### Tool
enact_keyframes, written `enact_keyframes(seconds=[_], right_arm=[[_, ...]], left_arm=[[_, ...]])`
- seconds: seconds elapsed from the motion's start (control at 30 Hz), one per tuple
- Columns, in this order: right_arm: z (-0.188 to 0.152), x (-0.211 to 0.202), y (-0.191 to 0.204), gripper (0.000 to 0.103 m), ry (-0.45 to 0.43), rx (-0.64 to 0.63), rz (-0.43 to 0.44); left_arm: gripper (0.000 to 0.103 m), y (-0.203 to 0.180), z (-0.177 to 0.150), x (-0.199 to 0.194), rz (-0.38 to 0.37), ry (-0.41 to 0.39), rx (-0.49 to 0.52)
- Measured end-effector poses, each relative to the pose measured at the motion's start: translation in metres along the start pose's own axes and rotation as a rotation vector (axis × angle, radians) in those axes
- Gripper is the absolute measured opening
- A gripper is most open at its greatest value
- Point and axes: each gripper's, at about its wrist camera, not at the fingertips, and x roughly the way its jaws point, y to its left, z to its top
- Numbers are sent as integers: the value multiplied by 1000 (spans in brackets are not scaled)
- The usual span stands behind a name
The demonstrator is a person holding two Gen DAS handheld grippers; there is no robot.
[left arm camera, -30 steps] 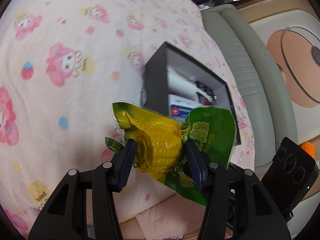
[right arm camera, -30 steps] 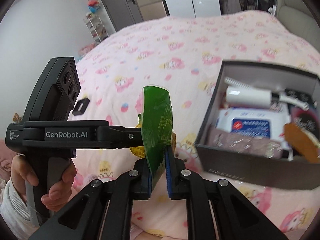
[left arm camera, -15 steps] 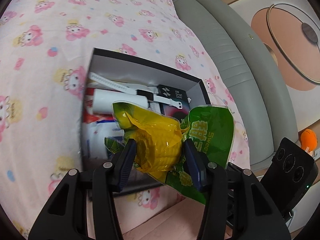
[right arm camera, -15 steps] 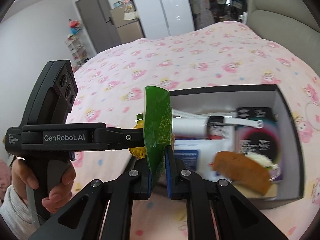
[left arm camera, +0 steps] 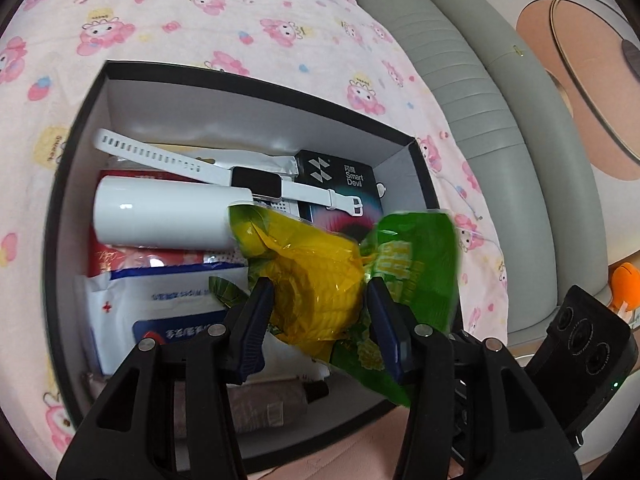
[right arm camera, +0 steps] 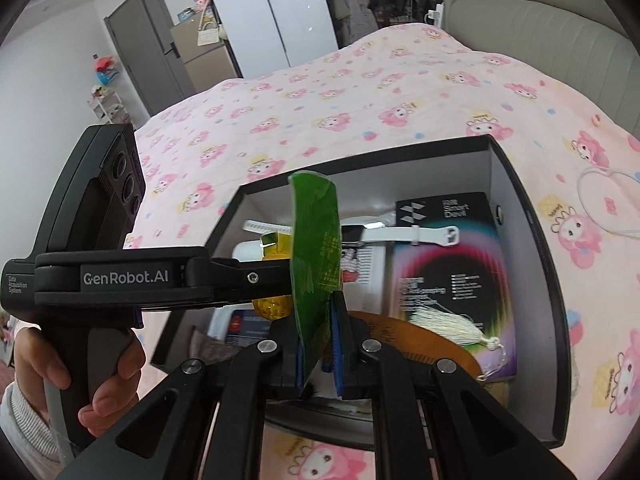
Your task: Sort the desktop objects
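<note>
Carrying the corn packet (left arm camera: pixel 320 280) together, we now hang over the black box (left arm camera: pixel 64 184), no longer beside it. Our left gripper (left arm camera: pixel 318 300) clamps the cob; our right gripper (right arm camera: pixel 316 344) pinches the green flap. Release comes next.

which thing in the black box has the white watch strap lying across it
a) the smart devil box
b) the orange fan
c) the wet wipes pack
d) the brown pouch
a: in the left wrist view the white watch lies with its buckle strap stretched over the top of the Smart Devil box, inside the black box; the right wrist view shows the same strap crossing that box.
</note>
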Motion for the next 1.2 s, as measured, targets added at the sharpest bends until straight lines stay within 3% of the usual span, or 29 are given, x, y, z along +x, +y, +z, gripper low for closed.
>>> enact_keyframes(seconds=[0.3,0.47,0.63,0.87,1.03,1.2], right_arm=[[3,-6,-24,9,-30,48,-33],[1,-15,-29,9,-58,72,-23],[-2,-9,-25,9,-29,64,30],[-7,6,-25,9,26,56,-32],[-8,5,-35,9,-18,77,-182],[-10,-5,-38,9,-47,110,-177]], left_arm=[[48,-5,5,13,32,-11,-7],[49,6,0,-14,67,-129,-54],[49,21,-5,-5,185,-66,-83],[49,21,3,15,156,-49,-112],[49,10,8,26,137,-33,-89],[49,4,0,5,119,-67,-69]])
